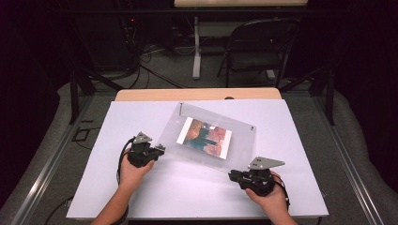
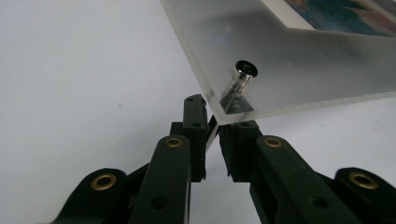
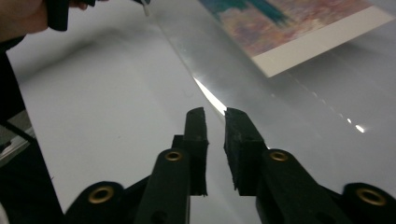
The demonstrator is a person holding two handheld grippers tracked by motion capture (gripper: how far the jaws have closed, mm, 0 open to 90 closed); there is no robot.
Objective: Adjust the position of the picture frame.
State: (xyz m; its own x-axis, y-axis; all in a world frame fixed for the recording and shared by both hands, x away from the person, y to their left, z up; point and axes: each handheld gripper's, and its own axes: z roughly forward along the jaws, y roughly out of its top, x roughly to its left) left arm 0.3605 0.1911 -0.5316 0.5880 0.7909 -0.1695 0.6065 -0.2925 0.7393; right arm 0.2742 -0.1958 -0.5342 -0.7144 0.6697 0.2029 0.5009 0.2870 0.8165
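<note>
A clear acrylic frame panel (image 1: 244, 136) lies askew on the white table cover (image 1: 141, 197), with a colourful picture (image 1: 204, 137) inside it. My left gripper (image 1: 162, 147) is shut on the panel's left corner (image 2: 219, 109), next to a metal standoff bolt (image 2: 240, 79); that corner is held just off the cover. My right gripper (image 1: 231, 174) is at the panel's near corner. In the right gripper view its jaws (image 3: 215, 114) stand almost together, pinching the panel's bright edge (image 3: 205, 91). The picture (image 3: 299, 23) lies beyond them.
The wooden table edge (image 1: 197, 93) shows past the white cover. A black folding chair (image 1: 258, 47) and another table's leg (image 1: 196, 47) stand on the floor behind, with cables (image 1: 155, 75) nearby. Metal rails (image 1: 47, 164) run along both sides.
</note>
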